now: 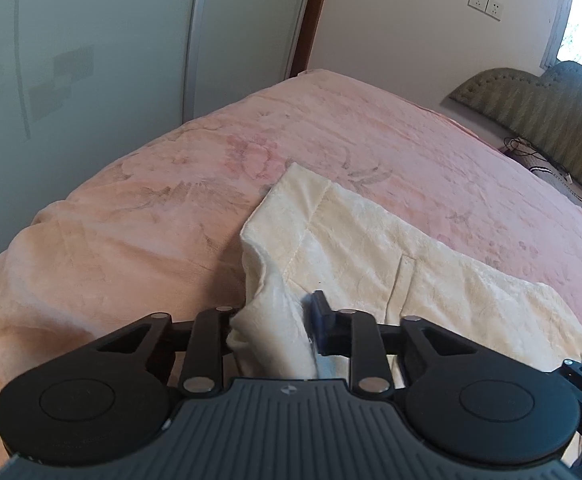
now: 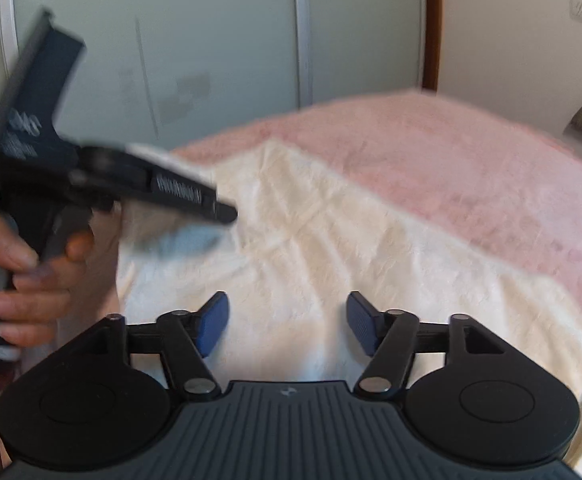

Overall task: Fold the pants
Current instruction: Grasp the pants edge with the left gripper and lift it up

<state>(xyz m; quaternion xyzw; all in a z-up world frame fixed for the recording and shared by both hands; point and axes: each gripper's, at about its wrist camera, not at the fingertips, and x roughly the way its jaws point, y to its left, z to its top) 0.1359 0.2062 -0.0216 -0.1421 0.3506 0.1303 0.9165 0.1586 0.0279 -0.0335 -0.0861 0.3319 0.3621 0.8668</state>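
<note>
Cream fleece pants (image 1: 371, 248) lie spread on a pink bed. My left gripper (image 1: 275, 320) is shut on a bunched edge of the pants and lifts it slightly. In the right wrist view the pants (image 2: 311, 240) fill the middle. My right gripper (image 2: 287, 326) is open just above the cloth, with nothing between its blue pads (image 2: 213, 326). The left gripper (image 2: 195, 208) and the hand holding it (image 2: 23, 268) show blurred at the left of that view, at the pants' left edge.
The pink floral blanket (image 1: 331, 132) covers the bed. A frosted wardrobe door (image 1: 71, 60) stands beyond the bed's far edge. A padded green headboard (image 1: 539, 116) is at the right, with cables and dark items (image 1: 539, 164) beside it.
</note>
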